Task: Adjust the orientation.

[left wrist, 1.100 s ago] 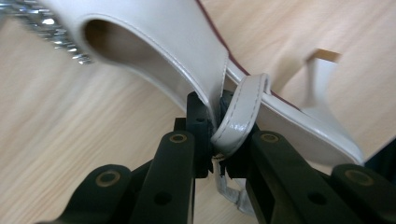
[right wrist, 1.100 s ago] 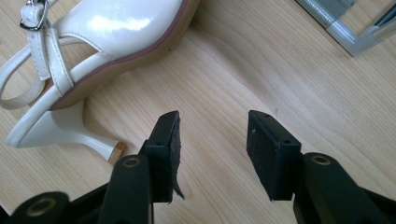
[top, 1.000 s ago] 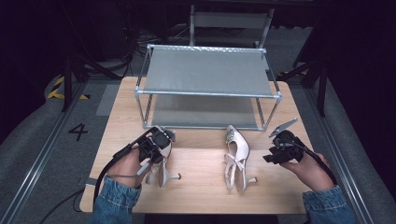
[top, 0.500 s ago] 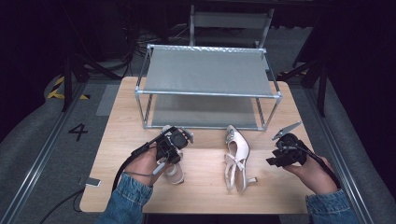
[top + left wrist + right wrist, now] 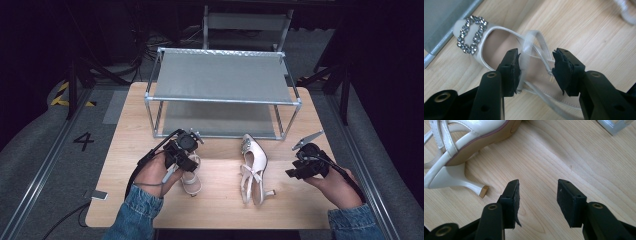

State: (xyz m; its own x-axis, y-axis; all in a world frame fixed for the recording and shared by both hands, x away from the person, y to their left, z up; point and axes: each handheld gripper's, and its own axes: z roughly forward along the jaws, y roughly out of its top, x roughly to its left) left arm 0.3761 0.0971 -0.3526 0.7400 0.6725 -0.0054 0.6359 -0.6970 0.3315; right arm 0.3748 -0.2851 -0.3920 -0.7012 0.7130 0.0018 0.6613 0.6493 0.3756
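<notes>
Fingers [image 5: 512, 72] of your left gripper [image 5: 184, 150] stand apart around the thin straps of the cream slingback shoe with the rhinestone buckle [image 5: 499, 50], not yet closed, while your right gripper [image 5: 306, 165] waits with its jaws wide over bare wood. Both that shoe and its lying-over mate, the cream heeled shoe [image 5: 253, 167], sit on the pale wooden table [image 5: 220, 205] in front of the grey metal two-shelf rack [image 5: 222, 75]. By my reading the job has barely begun: grip, lift and shelving are all left.

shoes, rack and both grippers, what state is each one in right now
left gripper: open, jaws astride the straps of the left shoe
left shoe: upright on its sole on the table, not lifted
right shoe: lying on its side, untouched
right gripper: open, holding nothing, over bare table
shoe rack: both shelves bare
</notes>
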